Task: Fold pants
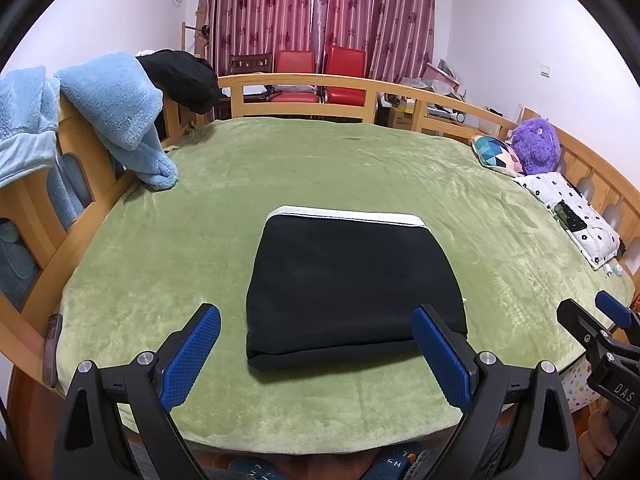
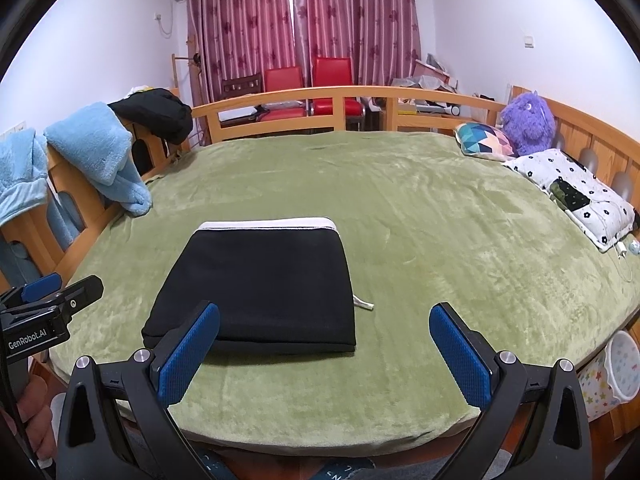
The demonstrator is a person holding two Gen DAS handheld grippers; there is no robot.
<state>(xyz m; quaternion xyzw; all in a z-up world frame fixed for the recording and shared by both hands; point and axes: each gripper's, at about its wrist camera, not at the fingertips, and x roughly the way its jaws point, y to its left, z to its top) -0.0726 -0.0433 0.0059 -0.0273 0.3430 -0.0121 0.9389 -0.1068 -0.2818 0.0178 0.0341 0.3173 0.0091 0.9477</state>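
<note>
The black pants (image 1: 352,284) lie folded into a compact rectangle on the green bedspread (image 1: 360,168), with a white waistband at the far edge. They also show in the right wrist view (image 2: 260,284), where a white drawstring end (image 2: 363,305) sticks out at the right side. My left gripper (image 1: 316,328) is open and empty, held above the near edge of the pants. My right gripper (image 2: 324,328) is open and empty, above the bed just right of the pants. The right gripper also shows at the left wrist view's right edge (image 1: 592,320), and the left gripper at the right wrist view's left edge (image 2: 60,290).
A wooden bed rail (image 1: 304,80) rings the bed. Blue fleece clothes (image 1: 116,104) and a black garment (image 1: 180,76) hang on the left rail. Pillows (image 1: 576,216) and a purple plush toy (image 1: 536,144) lie at the right. Red chairs (image 1: 320,76) stand behind. A starred bin (image 2: 620,372) stands at the bed's right corner.
</note>
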